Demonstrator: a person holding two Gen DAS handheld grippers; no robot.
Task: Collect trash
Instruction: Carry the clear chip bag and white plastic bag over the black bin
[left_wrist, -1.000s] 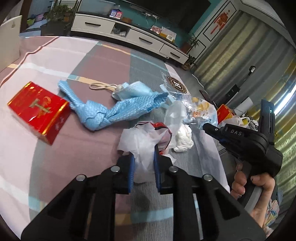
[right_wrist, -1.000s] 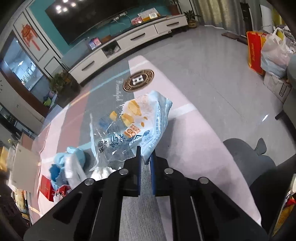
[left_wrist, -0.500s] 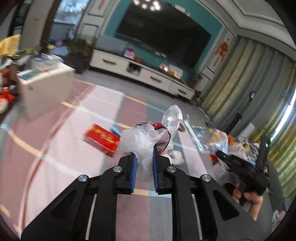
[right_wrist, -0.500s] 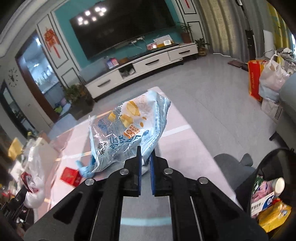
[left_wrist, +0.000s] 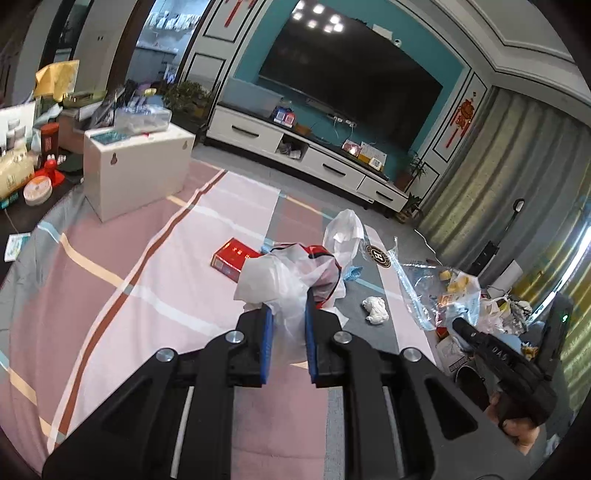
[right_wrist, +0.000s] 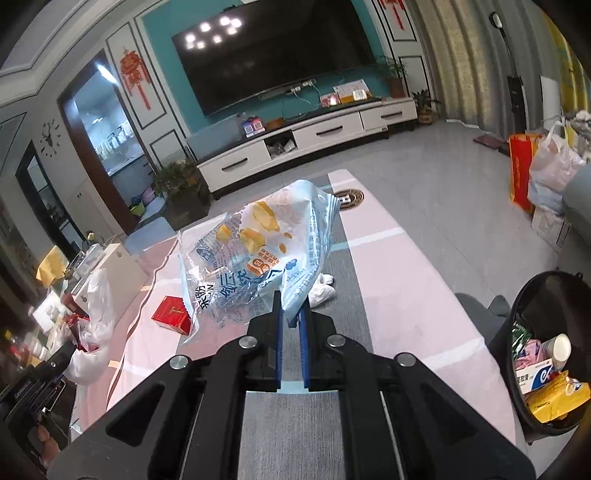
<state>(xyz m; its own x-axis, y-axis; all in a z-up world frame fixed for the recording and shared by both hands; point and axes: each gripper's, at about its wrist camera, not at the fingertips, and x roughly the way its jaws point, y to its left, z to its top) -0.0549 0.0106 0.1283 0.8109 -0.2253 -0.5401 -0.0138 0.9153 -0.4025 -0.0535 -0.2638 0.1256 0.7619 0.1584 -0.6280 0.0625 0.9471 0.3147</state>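
1. While the left gripper (left_wrist: 289, 317) hangs above the striped rug (left_wrist: 147, 295), its blue fingers (left_wrist: 266, 332) are clamped on a white plastic bag (left_wrist: 284, 280) with red print, held clear of the rug.
2. The right gripper (right_wrist: 291, 317) has its fingers (right_wrist: 277, 325) pinched tight on the corner of a clear blue snack wrapper (right_wrist: 258, 254), also lifted.
3. A red box (left_wrist: 233, 259) and a crumpled white tissue (left_wrist: 375, 309) lie on the rug, towards its far end.
4. A black trash bin (right_wrist: 546, 354), part-filled with packaging, stands just off the rug's right edge.
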